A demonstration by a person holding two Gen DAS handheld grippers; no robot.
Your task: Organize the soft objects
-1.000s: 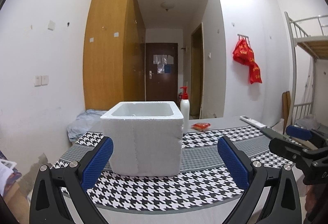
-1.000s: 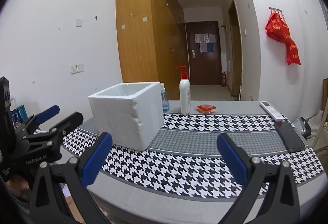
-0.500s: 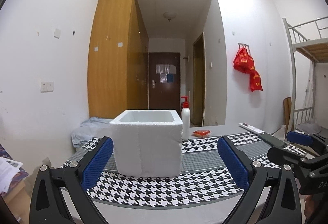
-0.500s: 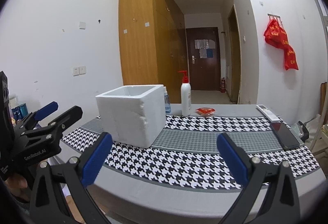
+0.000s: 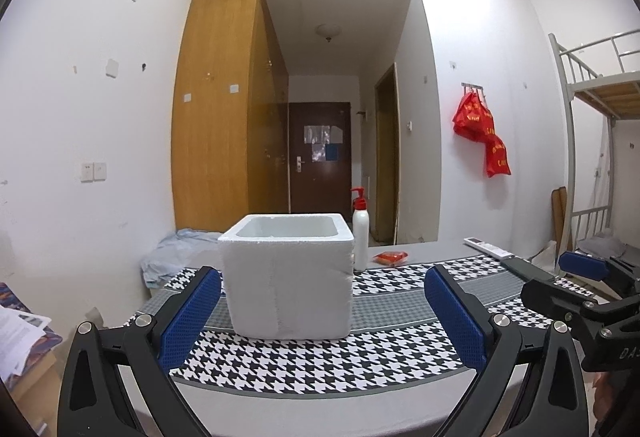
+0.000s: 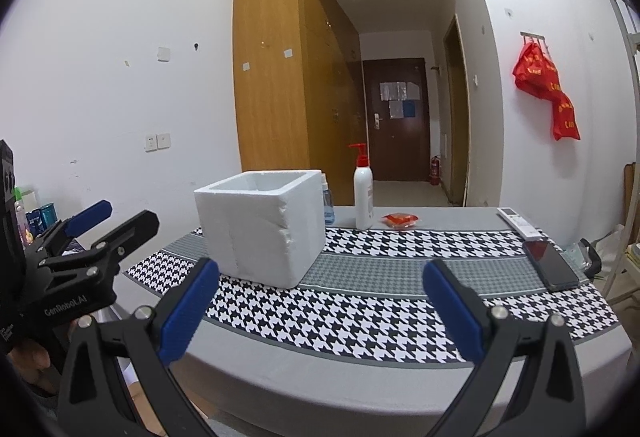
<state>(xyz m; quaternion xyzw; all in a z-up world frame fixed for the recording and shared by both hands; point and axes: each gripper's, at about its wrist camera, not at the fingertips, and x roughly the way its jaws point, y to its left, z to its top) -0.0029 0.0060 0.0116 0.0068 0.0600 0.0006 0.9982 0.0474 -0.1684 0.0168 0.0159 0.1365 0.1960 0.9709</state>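
A white foam box (image 5: 288,277) stands open-topped on the houndstooth tablecloth (image 5: 320,361), also in the right wrist view (image 6: 262,227). A small red soft packet (image 5: 390,257) lies behind it, seen too in the right wrist view (image 6: 400,219). My left gripper (image 5: 322,311) is open and empty, held in front of the box near the table's front edge. My right gripper (image 6: 320,307) is open and empty, to the right of the left one, short of the table's front edge. Each gripper shows in the other's view, the right (image 5: 580,289) and the left (image 6: 92,229).
A white pump bottle with red top (image 6: 363,193) and a small blue bottle (image 6: 328,199) stand behind the box. A remote (image 6: 518,223) and a black phone (image 6: 550,265) lie at the right. Light-blue cloth (image 5: 176,249) is bunched at the far left end.
Both grippers have drawn back and dropped lower, so the table and box look smaller and farther. Both stay open and empty. Nothing on the table has moved.
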